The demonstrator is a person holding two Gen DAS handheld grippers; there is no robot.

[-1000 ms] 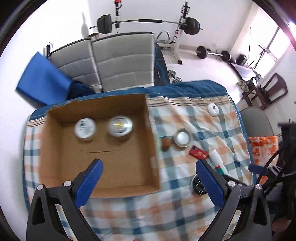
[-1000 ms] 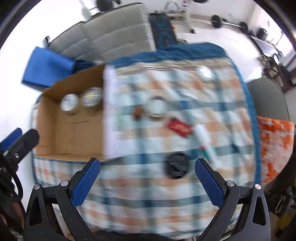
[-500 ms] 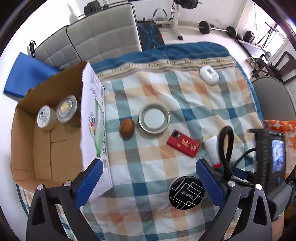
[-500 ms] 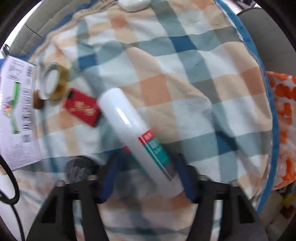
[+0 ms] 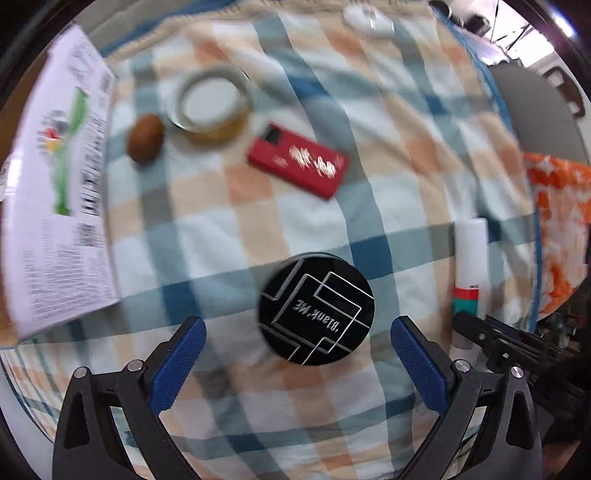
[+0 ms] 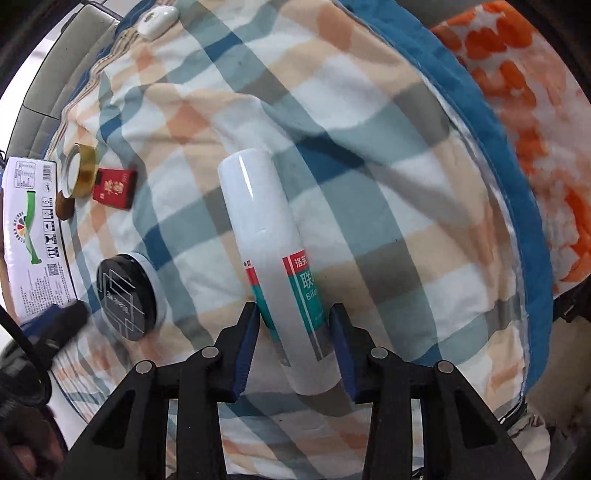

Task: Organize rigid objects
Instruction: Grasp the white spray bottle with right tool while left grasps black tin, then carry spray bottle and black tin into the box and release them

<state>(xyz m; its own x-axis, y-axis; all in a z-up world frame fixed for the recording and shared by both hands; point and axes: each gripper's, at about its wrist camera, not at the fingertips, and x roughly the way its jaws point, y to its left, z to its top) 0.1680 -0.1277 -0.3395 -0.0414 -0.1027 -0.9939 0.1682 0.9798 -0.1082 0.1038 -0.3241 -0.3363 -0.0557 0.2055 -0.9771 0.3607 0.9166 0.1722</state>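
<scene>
A white tube with a red and green label lies on the checked blanket; my right gripper is shut on its labelled end. The tube also shows in the left wrist view. A black round tin marked "Blank ME" lies just ahead of my left gripper, which is open and empty with the tin between the lines of its fingers. The tin also shows in the right wrist view. The cardboard box's white printed flap is at the left.
On the blanket lie a red packet, a gold-rimmed round lid, a brown nut-like ball and a white oval object. An orange patterned cloth lies past the blanket's right edge.
My left gripper has dropped close over the black tin. My right gripper has closed its fingers on the white tube's labelled end.
</scene>
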